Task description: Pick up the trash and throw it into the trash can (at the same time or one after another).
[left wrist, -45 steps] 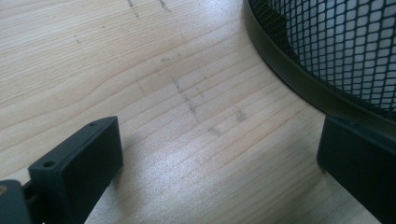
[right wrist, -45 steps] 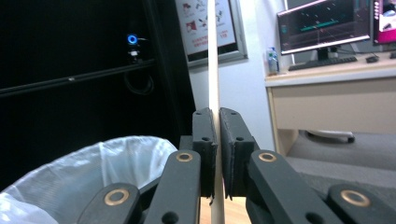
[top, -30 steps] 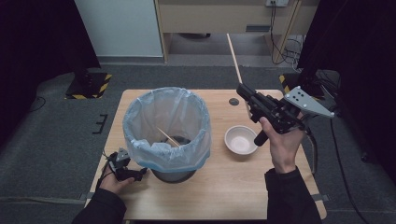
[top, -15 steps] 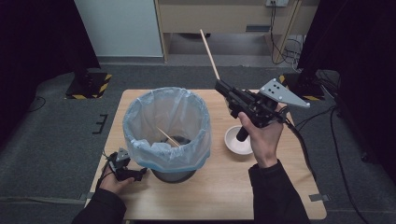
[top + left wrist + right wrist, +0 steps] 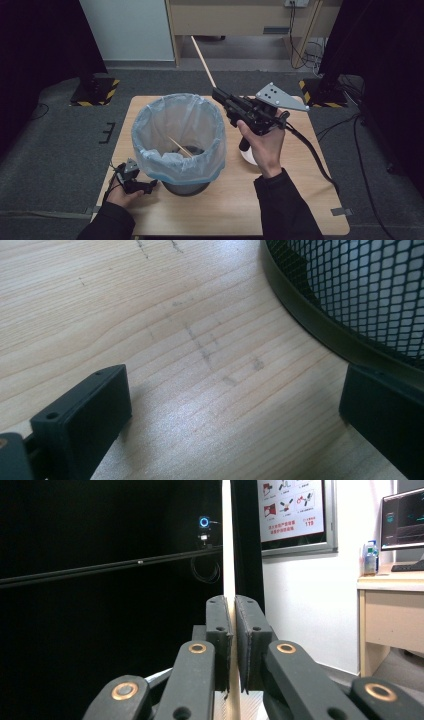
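Clamped on a long wooden chopstick (image 5: pixel 204 62), the right gripper (image 5: pixel 218 93) angles it above the far rim of the lined mesh bin (image 5: pixel 175 145), presumably for dropping in, while the wide-open left gripper (image 5: pixel 150 186) rests against the bin's base near the table's (image 5: pixel 300 200) front-left corner, apparently steadying it.

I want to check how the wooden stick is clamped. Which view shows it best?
The right gripper view: the wooden stick stands pinched between the closed tongs. The high view shows its length slanting above the bin.
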